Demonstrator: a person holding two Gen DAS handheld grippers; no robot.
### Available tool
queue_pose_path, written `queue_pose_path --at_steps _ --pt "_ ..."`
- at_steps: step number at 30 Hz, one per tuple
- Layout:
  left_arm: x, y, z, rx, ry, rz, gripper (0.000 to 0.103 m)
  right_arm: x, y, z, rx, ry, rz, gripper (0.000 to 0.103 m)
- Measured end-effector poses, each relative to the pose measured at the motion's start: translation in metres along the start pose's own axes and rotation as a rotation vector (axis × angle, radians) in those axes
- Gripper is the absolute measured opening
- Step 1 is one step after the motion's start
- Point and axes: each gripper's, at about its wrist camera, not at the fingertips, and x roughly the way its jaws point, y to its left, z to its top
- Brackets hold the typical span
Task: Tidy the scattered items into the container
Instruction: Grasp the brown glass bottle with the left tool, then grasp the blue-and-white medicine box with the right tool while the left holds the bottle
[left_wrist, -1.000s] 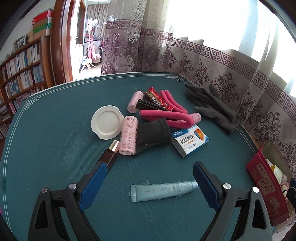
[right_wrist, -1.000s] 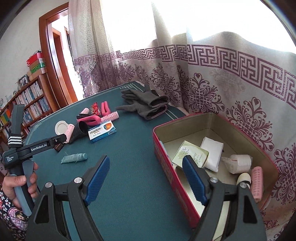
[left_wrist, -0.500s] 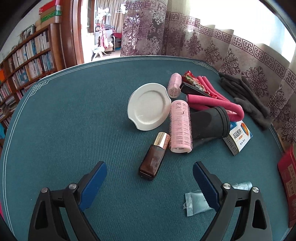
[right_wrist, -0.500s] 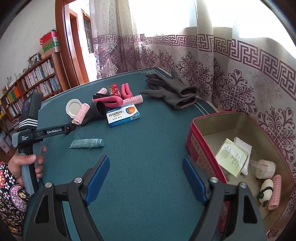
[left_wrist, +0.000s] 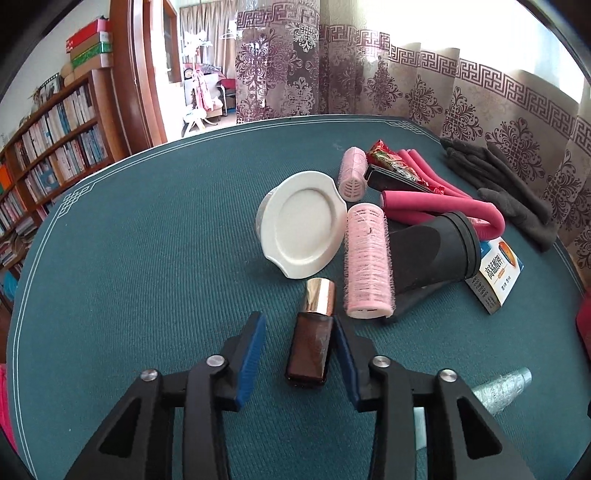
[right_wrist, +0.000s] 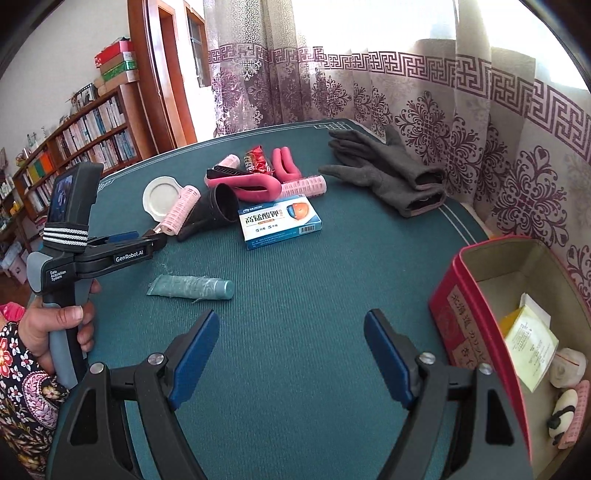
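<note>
A small brown bottle (left_wrist: 308, 347) with a gold cap lies on the green table between the jaws of my left gripper (left_wrist: 297, 321). Those jaws are closing: the right pad (left_wrist: 341, 347) touches the bottle, and a strip of cloth still shows beside the left pad. My right gripper (right_wrist: 291, 317) hangs open over bare cloth, with nothing between its fingers. The red tin (right_wrist: 465, 317) stands to its right and holds papers and a pink roller. A teal tube (right_wrist: 192, 287) lies ahead of it on the left. A person's hand holds the left gripper (right_wrist: 147, 242).
Scattered beyond the bottle are a white lid (left_wrist: 303, 229), a pink roller (left_wrist: 367, 266), a black cup (left_wrist: 436, 251), pink foam rods (left_wrist: 436, 203), a medicine box (right_wrist: 279, 221) and grey gloves (right_wrist: 388, 173). Curtains hang along the far and right table edges.
My left gripper has shifted left from the tube to the bottle, dropped lower, and its jaws have narrowed around the bottle. My right gripper has swung left, away from the tin.
</note>
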Motion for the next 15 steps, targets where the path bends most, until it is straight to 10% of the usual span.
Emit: queue_pose_path --at_steps 15 --pt "-0.006 0.013 -0.006 -0.068 -0.003 -0.065 0.021 0.088 -0.009 0.061 0.078 0.071 0.075 0.083"
